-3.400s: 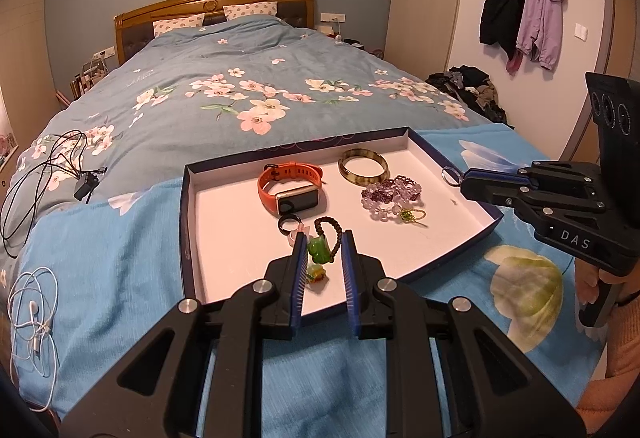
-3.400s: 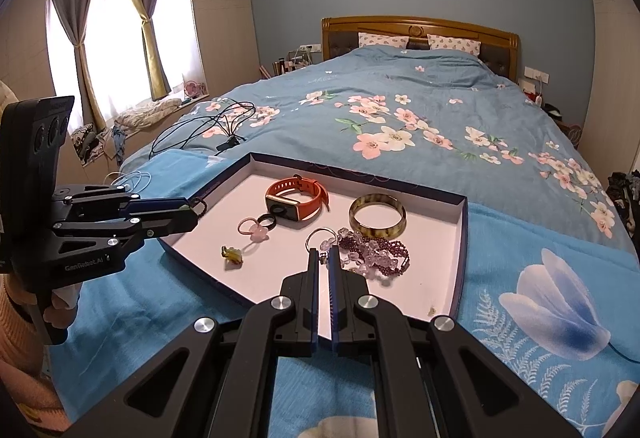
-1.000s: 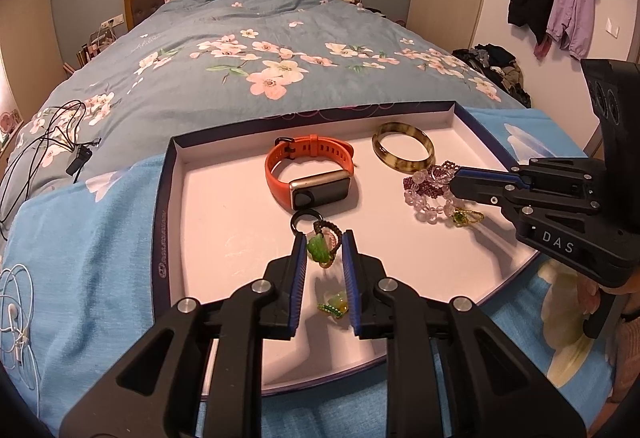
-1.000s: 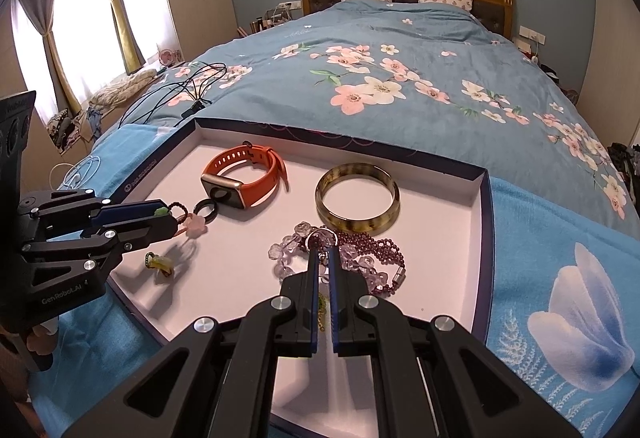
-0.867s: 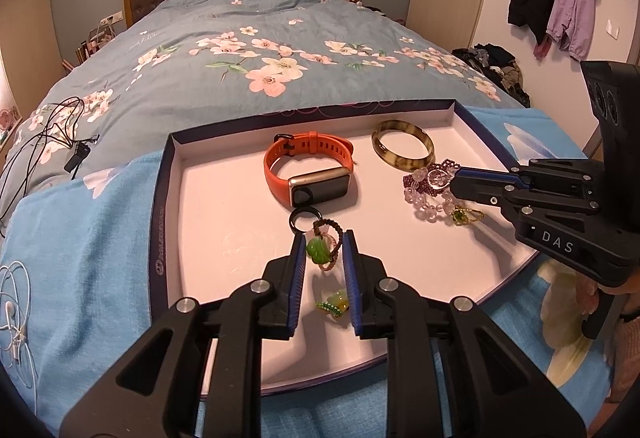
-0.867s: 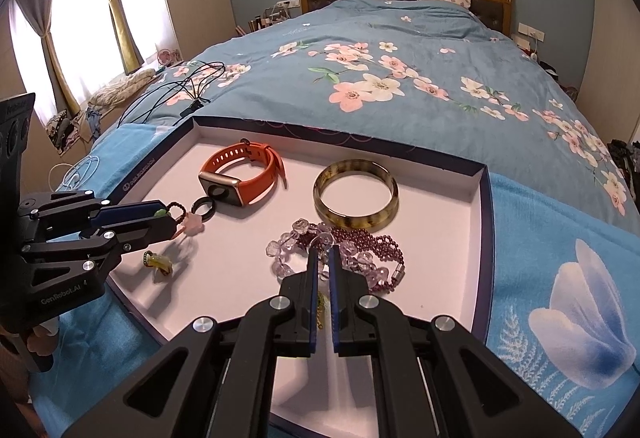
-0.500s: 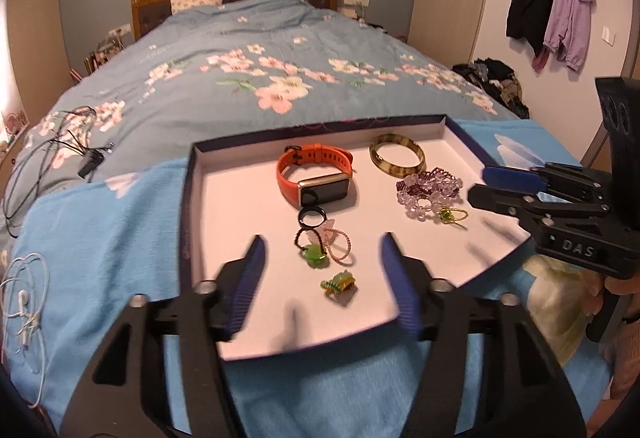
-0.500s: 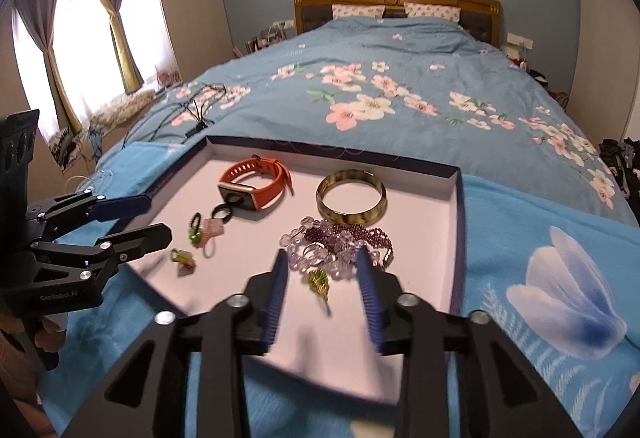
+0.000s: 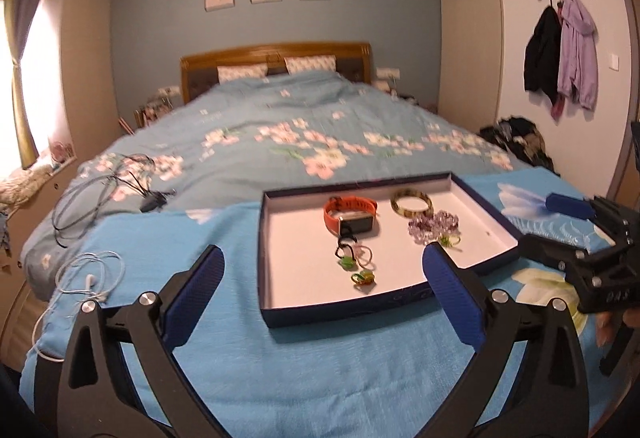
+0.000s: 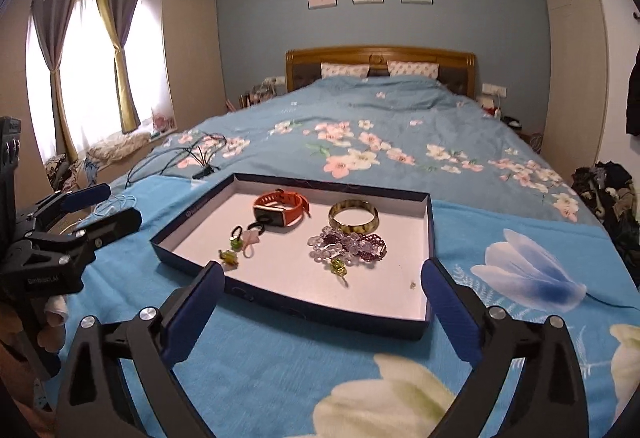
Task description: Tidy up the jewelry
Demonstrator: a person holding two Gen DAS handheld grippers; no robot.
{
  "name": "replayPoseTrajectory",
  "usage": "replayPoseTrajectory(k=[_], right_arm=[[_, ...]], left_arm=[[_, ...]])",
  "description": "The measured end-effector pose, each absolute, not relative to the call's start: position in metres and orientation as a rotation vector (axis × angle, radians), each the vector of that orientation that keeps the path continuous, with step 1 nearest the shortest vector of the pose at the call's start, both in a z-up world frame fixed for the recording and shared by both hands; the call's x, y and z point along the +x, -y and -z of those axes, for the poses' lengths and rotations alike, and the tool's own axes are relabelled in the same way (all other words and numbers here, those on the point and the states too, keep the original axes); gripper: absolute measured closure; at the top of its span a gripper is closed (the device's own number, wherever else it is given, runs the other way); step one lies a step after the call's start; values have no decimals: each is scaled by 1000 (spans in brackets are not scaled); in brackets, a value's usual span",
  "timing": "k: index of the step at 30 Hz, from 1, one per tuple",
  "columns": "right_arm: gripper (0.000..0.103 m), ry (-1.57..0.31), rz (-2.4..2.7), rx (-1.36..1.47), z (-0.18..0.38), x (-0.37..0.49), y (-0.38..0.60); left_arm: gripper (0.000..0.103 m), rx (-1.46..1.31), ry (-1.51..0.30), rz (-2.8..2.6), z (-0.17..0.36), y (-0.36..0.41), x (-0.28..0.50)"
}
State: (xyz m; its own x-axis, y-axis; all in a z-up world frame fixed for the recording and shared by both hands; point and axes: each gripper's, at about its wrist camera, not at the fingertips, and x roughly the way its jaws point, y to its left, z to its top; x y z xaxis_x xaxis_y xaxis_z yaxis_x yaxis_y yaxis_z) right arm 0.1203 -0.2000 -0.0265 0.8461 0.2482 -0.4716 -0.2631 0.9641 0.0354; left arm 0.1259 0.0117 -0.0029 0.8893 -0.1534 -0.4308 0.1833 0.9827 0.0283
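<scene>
All the jewelry we can see lies in the tray (image 10: 428, 238) on the bed (image 10: 400, 110), so we think our job is nearly done. Our left gripper (image 9: 322, 292) and right gripper (image 10: 320, 298) have just swung their jaws wide and hold nothing. We count one orange watch (image 10: 280, 212), one bangle (image 10: 353, 221), one pile of purple beads (image 10: 348, 244) and a few small charms and rings.

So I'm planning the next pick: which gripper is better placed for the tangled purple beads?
Probably the right gripper: the purple beads lie just ahead between its open jaws. The left gripper faces the small green charms instead.
</scene>
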Motion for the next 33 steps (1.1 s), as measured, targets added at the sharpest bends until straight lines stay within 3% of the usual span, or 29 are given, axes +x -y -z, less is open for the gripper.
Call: replayPoseTrajectory(k=[12,33], right_arm=[[7,-366,-219,-20,22,72,195],[7,-312,-223,-31,18,52,192]], left_arm=[[5,60,-256,107,-10,-14,53],[5,45,-199,99,-11,-6,26]])
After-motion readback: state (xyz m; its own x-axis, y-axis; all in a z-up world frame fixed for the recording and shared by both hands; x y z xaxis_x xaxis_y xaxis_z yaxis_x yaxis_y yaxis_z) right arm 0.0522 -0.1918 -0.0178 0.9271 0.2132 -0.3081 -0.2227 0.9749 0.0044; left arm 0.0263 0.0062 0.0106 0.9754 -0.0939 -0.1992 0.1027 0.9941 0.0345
